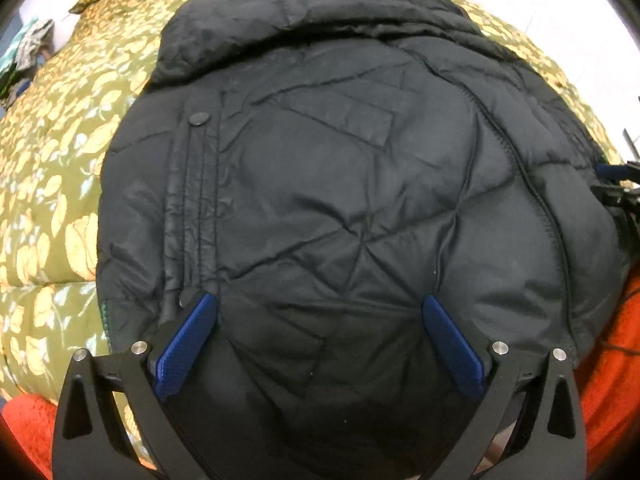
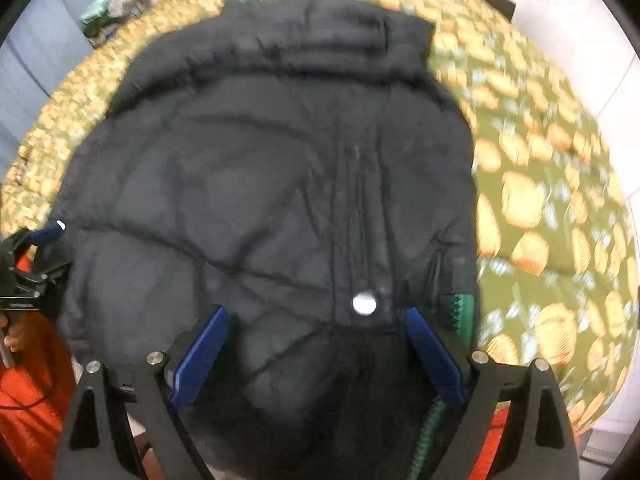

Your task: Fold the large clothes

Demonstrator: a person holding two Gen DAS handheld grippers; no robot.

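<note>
Green bedding printed with yellow leaves [image 1: 52, 184] fills the background as we hover both grippers over a black padded jacket [image 1: 340, 184] spread across the bed. Nearest the lens, our left gripper [image 1: 320, 308] stands wide, its blue fingers [image 1: 188, 340] spread over the hem end of the jacket and gripping nothing; whether they touch the cloth we cannot tell. Our right gripper [image 2: 316, 316] is likewise spread wide over the same end, just short of a silver snap [image 2: 364, 303] on the front placket, with green zipper teeth [image 2: 460, 308] showing at the jacket's edge beside it. Farther on lie the quilted chest with a pocket flap [image 1: 352, 116] and a dark snap [image 1: 199, 119], then the hood or collar bunched at the far end [image 1: 320, 4]. Beyond that we see a heap of clothes [image 1: 28, 48] at the bed's far corner. Orange fabric [image 1: 612, 360] shows at the near edge. We judge the folding to be at an early stage: the jacket looks narrowed, its sleeves out of sight, perhaps tucked in, and the lengthwise fold is not yet done. No brand, label or writing can be read; the right view is blurred.
</note>
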